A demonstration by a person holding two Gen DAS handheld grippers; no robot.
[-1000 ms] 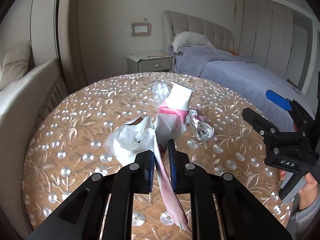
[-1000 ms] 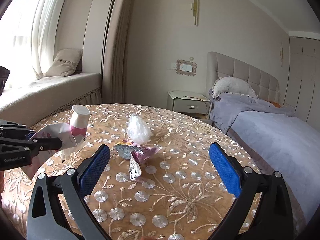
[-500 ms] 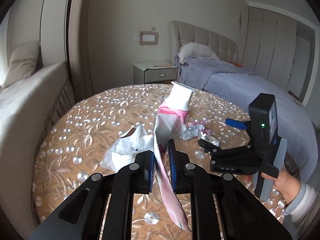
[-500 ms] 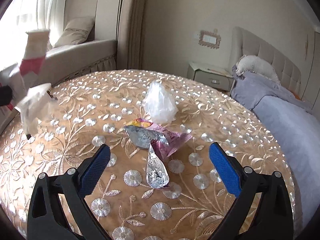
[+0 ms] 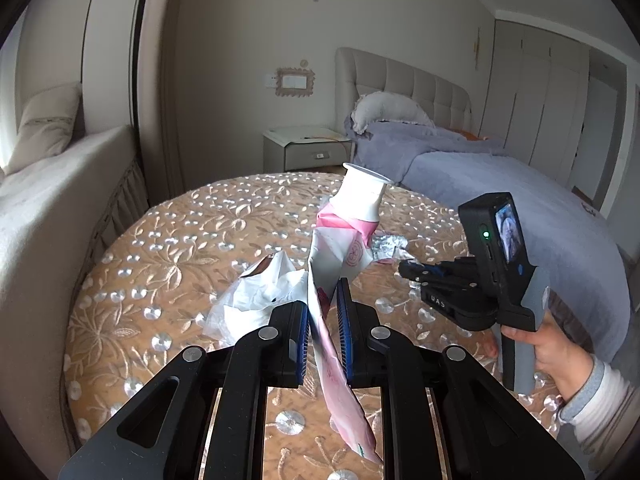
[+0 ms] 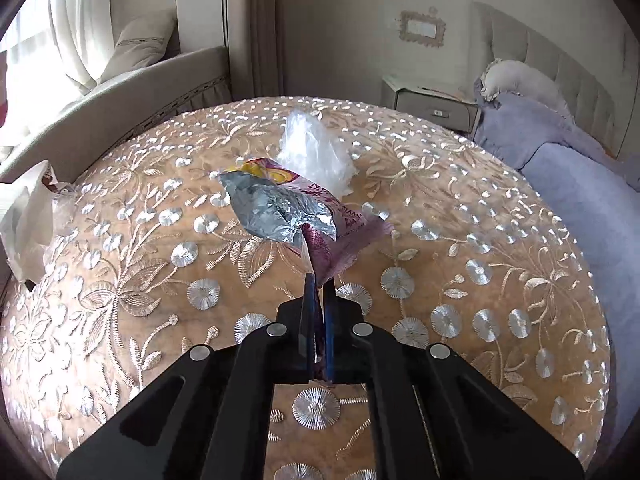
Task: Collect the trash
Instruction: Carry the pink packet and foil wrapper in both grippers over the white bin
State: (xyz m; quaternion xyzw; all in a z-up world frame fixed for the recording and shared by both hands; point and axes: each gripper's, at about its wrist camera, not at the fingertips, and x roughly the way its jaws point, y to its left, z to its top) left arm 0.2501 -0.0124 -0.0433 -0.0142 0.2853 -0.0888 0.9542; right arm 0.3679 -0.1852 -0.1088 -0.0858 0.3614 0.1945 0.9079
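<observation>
1. Bedroom setup, round table (image 6: 120, 320) with a gold embroidered cloth and a bed off at 3 o'clock; the trash in play is the foil snack wrapper (image 6: 280, 208), dead centre of the table in the right wrist view

2. right gripper (image 6: 318, 320) has its jaws clamped on a thin tail of that wrapper, at the wrapper's 6 o'clock end. Only a sliver is pinched, so my guess is a quick lift could let it slide out or tear

3. clear plastic bag (image 6: 316, 152) sits touching the wrapper's 12 o'clock side. Looks featherlight, so it might get dragged or flicked off the table when the wrapper goes up

4. left gripper (image 5: 323, 332) is pinched tight on a pink-and-white bag (image 5: 336, 264) with a white cup (image 5: 360, 196) poking out the top at 12 o'clock. Cup leans to 1 o'clock, so more tilt could tip it out

5. white crumpled bag (image 5: 260, 296) hangs at 10 o'clock of the left jaws; can't tell if it's really gripped, so it might drop
</observation>
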